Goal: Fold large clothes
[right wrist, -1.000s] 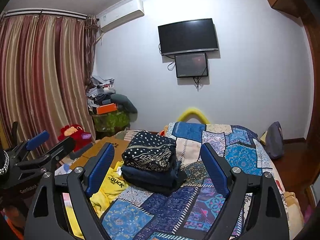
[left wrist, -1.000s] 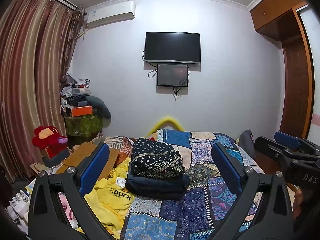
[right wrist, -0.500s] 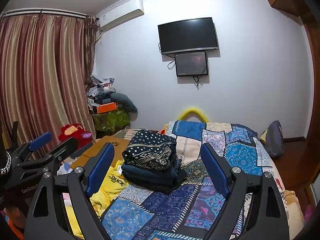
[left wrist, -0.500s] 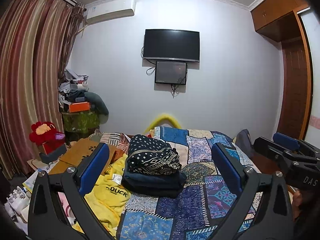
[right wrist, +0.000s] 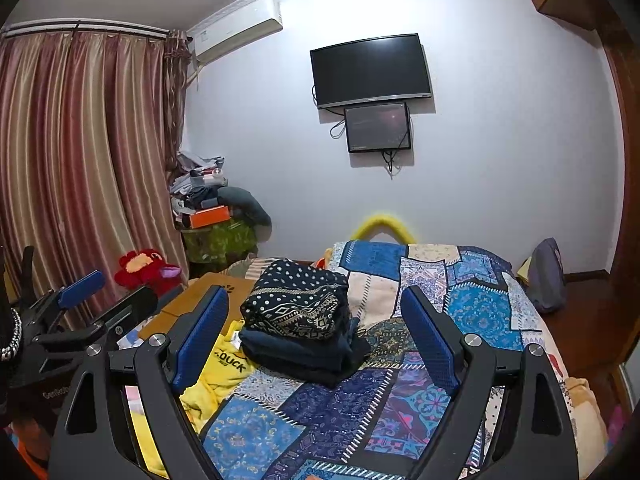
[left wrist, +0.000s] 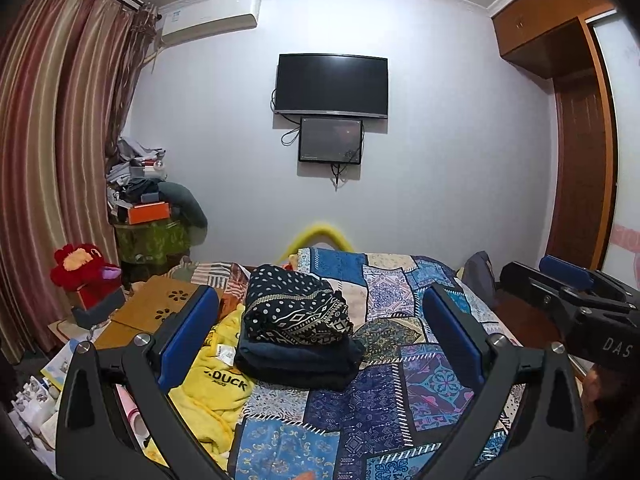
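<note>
Left tool point(left wrist: 320, 328) and right tool point(right wrist: 316, 320) level, side by side, jaws spread, empty.

The yellow blanket point(left wrist: 216, 396) at the bed's left edge says "DUCK" in black letters. The right gripper point(left wrist: 576, 296) says "DAS" in white letters on its black body.

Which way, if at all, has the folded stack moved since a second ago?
No. The folded stack sits on the same patches of the quilt, against the yellow garment, as before.
</note>
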